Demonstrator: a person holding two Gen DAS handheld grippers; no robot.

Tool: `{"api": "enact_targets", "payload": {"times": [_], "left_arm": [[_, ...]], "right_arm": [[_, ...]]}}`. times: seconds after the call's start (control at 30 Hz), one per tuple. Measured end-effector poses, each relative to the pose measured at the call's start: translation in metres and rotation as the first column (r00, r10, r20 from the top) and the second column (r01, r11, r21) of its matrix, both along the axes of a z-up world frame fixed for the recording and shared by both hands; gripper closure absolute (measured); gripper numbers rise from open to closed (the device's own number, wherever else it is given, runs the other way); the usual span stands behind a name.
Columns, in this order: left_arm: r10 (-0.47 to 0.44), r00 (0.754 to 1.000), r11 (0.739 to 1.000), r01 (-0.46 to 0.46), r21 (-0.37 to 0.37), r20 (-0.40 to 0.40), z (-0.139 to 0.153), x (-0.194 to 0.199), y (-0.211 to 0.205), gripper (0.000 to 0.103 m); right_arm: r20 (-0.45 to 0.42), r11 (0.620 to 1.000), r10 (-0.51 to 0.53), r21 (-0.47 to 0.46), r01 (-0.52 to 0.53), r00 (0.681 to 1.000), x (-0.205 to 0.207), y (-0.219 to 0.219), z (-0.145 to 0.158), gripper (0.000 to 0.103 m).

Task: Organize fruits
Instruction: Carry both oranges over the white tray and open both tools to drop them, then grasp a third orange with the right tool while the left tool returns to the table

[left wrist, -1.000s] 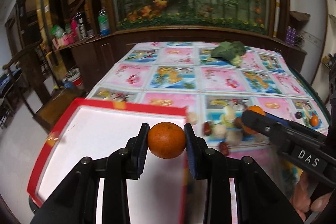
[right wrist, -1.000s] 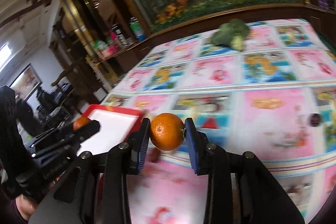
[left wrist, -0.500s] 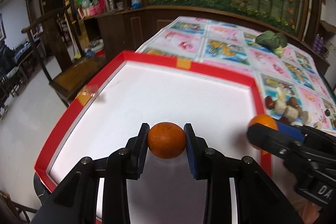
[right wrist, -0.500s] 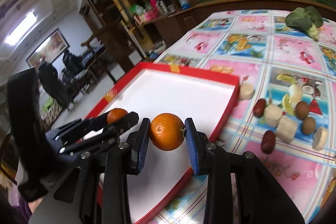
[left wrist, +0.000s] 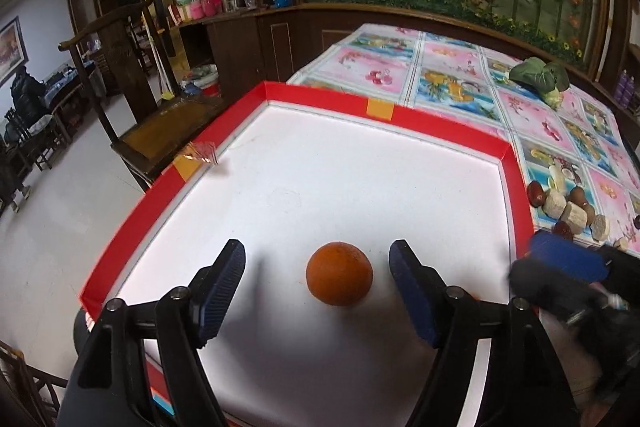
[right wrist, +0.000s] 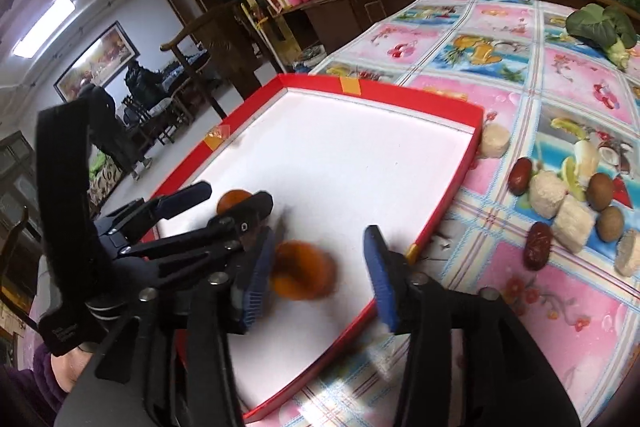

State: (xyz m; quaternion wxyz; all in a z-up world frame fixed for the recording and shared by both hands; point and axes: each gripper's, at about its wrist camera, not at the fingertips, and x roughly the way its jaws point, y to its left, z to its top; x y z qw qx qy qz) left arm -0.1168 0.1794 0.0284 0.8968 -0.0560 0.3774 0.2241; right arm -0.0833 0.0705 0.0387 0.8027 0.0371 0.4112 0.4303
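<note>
Left wrist view: left hand-held gripper released, jaws just opened; its orange sits free on the white floor of the red tray, dead ahead between the pads, round, no long axis; right hand-held gripper also just opening, second orange blurred, apparently dropping beside its left pad; half a second ago both oranges were clamped; remaining fruit lies on the tabletop, nearer the right hand.

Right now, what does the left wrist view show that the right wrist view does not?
Only the left wrist view: the left gripper, just opened, around a sharp orange resting on the tray floor, touching neither pad.

Only the right wrist view: the right gripper, just opening, around a blurred second orange, and a person's hand.

Both: the red tray, the dates and nuts, the greens.
</note>
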Motion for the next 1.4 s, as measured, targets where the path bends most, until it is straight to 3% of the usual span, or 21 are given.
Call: {"api": "enact_targets", "payload": {"times": [0.13,0.3,0.4,0.47,0.5,0.53,0.6,0.7,0.9,1.03,1.17,1.27,1.4], "left_arm": [[-0.008,0.999,0.999,0.007,0.036,0.034,0.006,0.003,-0.005,0.024],[-0.014,1.0,0.994,0.016,0.105,-0.02,0.0,0.012,-0.007,0.024],[-0.006,0.999,0.993,0.011,0.117,-0.047,-0.001,0.014,-0.002,0.024],[-0.006,0.998,0.99,0.015,0.137,-0.069,-0.002,0.015,-0.001,0.024],[-0.009,0.997,0.989,0.02,0.146,-0.074,-0.001,0.014,-0.001,0.024],[-0.016,0.996,0.986,0.03,0.162,-0.085,-0.002,0.014,-0.001,0.024],[-0.031,0.993,0.982,0.051,0.18,-0.11,-0.004,0.014,-0.002,0.024],[-0.031,0.992,0.985,0.051,0.166,-0.12,-0.005,0.012,0.004,0.024],[-0.02,0.993,0.981,0.042,0.191,-0.115,0.0,0.012,-0.003,0.024],[-0.102,0.994,0.98,0.105,0.168,-0.026,0.021,0.007,-0.035,0.024],[-0.282,0.959,0.959,0.279,0.054,0.042,0.038,0.011,-0.08,0.023],[-0.358,0.933,0.934,0.357,0.017,0.042,0.036,0.019,-0.108,0.022],[-0.424,0.906,0.905,0.424,-0.02,0.009,0.026,0.033,-0.14,0.022]], "right_arm": [[0.042,0.997,-0.06,0.047,0.058,0.997,0.004,-0.026,0.014,0.045],[0.023,0.979,-0.18,0.107,0.176,0.983,0.025,-0.068,0.03,0.045],[0.004,0.955,-0.219,0.203,0.214,0.976,0.038,-0.099,0.046,0.045],[0.048,0.915,-0.216,0.36,0.185,0.975,0.036,-0.126,0.07,0.045],[0.095,0.895,-0.224,0.415,0.166,0.97,0.029,-0.14,0.081,0.042],[0.148,0.891,-0.235,0.427,0.152,0.961,0.022,-0.15,0.09,0.031],[0.219,0.914,-0.261,0.37,0.168,0.94,0.017,-0.164,0.094,0.022],[0.16,0.912,-0.318,0.322,0.256,0.934,0.029,-0.203,0.081,0.022],[0.053,0.843,-0.486,0.291,0.452,0.872,0.046,-0.308,0.068,0.022],[-0.079,0.788,-0.575,0.215,0.577,0.815,0.06,-0.367,0.049,0.025],[-0.169,0.767,-0.611,0.116,0.631,0.773,0.07,-0.385,0.034,0.035],[-0.165,0.788,-0.611,-0.031,0.615,0.774,0.079,-0.372,0.021,0.044],[-0.132,0.768,-0.64,-0.153,0.622,0.757,0.084,-0.366,0.008,0.045]]}}
